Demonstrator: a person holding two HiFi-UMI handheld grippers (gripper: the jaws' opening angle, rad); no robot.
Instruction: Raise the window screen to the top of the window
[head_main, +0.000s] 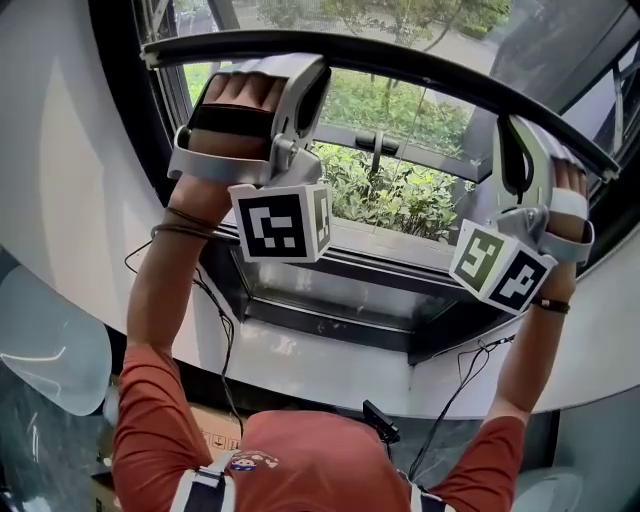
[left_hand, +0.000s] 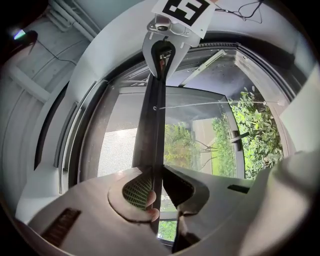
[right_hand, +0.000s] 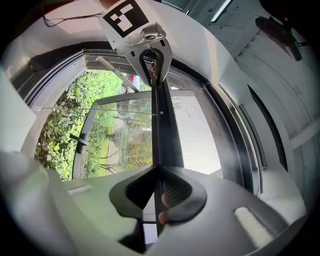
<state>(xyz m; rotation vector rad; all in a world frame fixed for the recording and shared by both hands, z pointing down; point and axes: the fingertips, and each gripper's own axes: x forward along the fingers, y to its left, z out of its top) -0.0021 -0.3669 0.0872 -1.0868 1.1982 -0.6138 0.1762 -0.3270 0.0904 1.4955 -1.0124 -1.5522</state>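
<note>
The window screen's dark bottom bar (head_main: 420, 72) runs across the upper part of the head view, high in the window opening. My left gripper (head_main: 305, 68) is shut on it near its left end, and my right gripper (head_main: 510, 135) is shut on it near its right end. In the left gripper view the bar (left_hand: 152, 125) runs straight away from my left gripper (left_hand: 159, 172) to the right gripper (left_hand: 162, 52) at its far end. The right gripper view mirrors this: the bar (right_hand: 161, 130) leaves my right gripper (right_hand: 159, 172) and reaches the left gripper (right_hand: 151, 62). The screen mesh itself is hard to make out.
Below the bar stands the dark window frame (head_main: 330, 270) with a handle (head_main: 377, 145) on the pane; green bushes (head_main: 400, 195) lie outside. A white sill (head_main: 320, 365) runs under it. Cables (head_main: 215, 320) hang at the wall, and a cardboard box (head_main: 215, 435) stands on the floor.
</note>
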